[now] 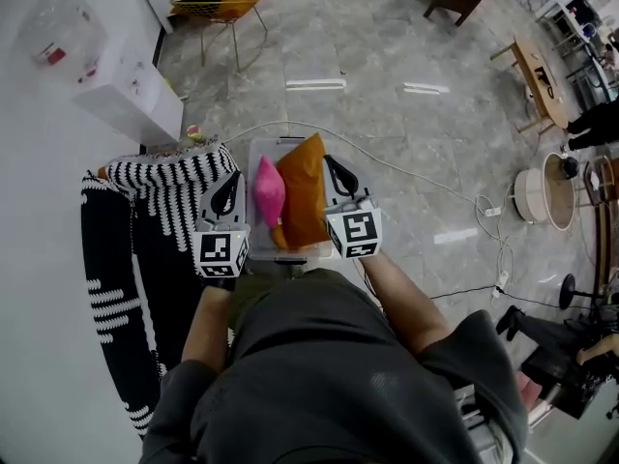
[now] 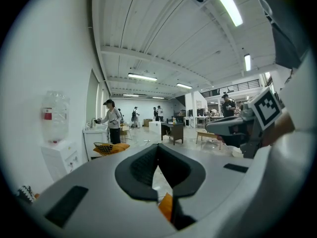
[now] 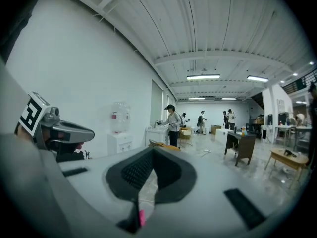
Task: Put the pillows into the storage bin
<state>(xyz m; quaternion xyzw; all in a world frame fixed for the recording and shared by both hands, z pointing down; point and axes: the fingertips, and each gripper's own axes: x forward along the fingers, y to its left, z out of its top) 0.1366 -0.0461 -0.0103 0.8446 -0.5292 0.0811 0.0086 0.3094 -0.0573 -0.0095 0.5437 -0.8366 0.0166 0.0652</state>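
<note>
A clear storage bin (image 1: 257, 151) stands on the floor in front of me. An orange pillow (image 1: 305, 196) and a pink pillow (image 1: 269, 191) stand upright in it. Left of the bin lies a black-and-white striped pillow (image 1: 172, 189). My left gripper (image 1: 230, 186) is held above the bin's left side, shut and empty. My right gripper (image 1: 338, 169) is level with it above the bin's right side, also shut and empty. In the left gripper view a sliver of the orange pillow (image 2: 166, 205) shows below the closed jaws. The right gripper view shows a pink sliver (image 3: 142, 217).
A long black striped cloth (image 1: 114, 298) lies at the left by the white wall. A water dispenser (image 1: 131, 90) stands beyond it. A wire chair with an orange cushion (image 1: 222, 3) is farther back. A white cable (image 1: 406, 174) crosses the floor to the right. Several people stand far off.
</note>
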